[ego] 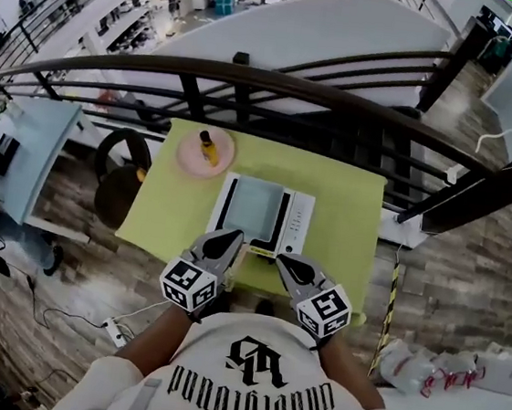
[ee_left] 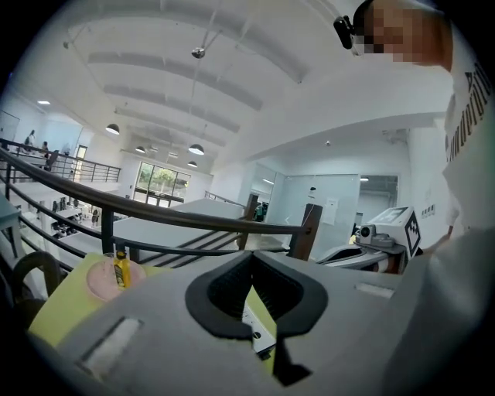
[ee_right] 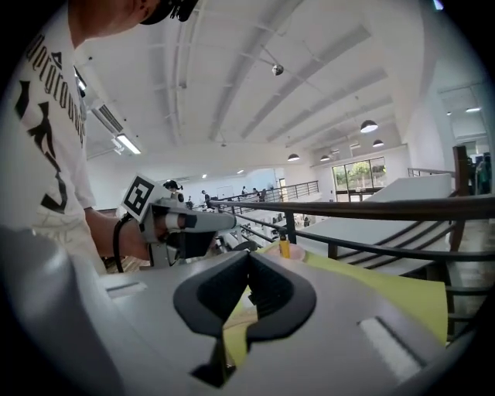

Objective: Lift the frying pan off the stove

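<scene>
A white stove (ego: pixel 257 212) with a grey square top lies on the green table (ego: pixel 342 214). I see no frying pan on it in any view. My left gripper (ego: pixel 233 236) is shut and empty, its tip at the stove's near left corner. My right gripper (ego: pixel 281 262) is also shut and empty, just off the stove's near edge. In the left gripper view the shut jaws (ee_left: pixel 250 269) leave a small gap through which a strip of the stove (ee_left: pixel 259 326) shows. The right gripper view shows the shut jaws (ee_right: pixel 247 267) and the left gripper (ee_right: pixel 182 223) beside them.
A pink plate (ego: pixel 188 158) with a small yellow bottle (ego: pixel 208 147) stands at the table's far left. A dark railing (ego: pixel 252 78) runs right behind the table. A black chair (ego: pixel 120 175) is left of the table, and a power strip (ego: pixel 117 331) lies on the floor.
</scene>
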`<action>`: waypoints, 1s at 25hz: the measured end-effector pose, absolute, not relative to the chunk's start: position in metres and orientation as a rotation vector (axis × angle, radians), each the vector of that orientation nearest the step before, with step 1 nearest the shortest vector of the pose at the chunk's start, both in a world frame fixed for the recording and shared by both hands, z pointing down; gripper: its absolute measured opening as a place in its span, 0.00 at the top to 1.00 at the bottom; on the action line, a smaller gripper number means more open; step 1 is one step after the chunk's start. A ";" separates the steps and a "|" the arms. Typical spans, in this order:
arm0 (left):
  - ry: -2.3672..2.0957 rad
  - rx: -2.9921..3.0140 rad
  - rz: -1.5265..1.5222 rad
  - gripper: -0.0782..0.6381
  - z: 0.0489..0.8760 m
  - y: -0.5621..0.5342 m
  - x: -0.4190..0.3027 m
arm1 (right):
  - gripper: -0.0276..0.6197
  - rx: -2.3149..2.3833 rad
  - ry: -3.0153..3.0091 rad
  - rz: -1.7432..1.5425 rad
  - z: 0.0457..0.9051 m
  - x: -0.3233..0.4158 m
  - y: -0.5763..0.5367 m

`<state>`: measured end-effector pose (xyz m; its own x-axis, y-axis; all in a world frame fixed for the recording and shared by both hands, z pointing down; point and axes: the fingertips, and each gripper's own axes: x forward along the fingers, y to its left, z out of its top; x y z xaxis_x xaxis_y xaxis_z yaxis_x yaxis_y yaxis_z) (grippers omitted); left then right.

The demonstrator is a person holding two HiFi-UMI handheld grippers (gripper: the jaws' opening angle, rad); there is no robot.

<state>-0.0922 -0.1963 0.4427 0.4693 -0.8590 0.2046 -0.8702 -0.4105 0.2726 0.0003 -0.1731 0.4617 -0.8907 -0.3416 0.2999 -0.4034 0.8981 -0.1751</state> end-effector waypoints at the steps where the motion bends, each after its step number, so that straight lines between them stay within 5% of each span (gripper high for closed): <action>1: -1.438 2.386 0.052 0.88 0.446 -0.200 -0.094 | 0.95 0.583 -2.796 0.351 0.463 -0.001 -0.177; 15: -1.090 2.363 0.148 0.88 0.513 -0.205 -0.120 | 0.95 0.648 -2.694 0.576 0.518 -0.045 -0.177; 25: -0.829 2.258 0.218 0.71 0.578 -0.193 -0.118 | 0.81 0.542 -2.572 0.765 0.578 -0.069 -0.152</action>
<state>-0.1179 -0.1931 0.5776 0.7798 -0.5011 0.3754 -0.6208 -0.5415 0.5669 -0.0694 -0.1516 0.5785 -0.8442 -0.2474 0.4756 -0.4671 0.7748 -0.4261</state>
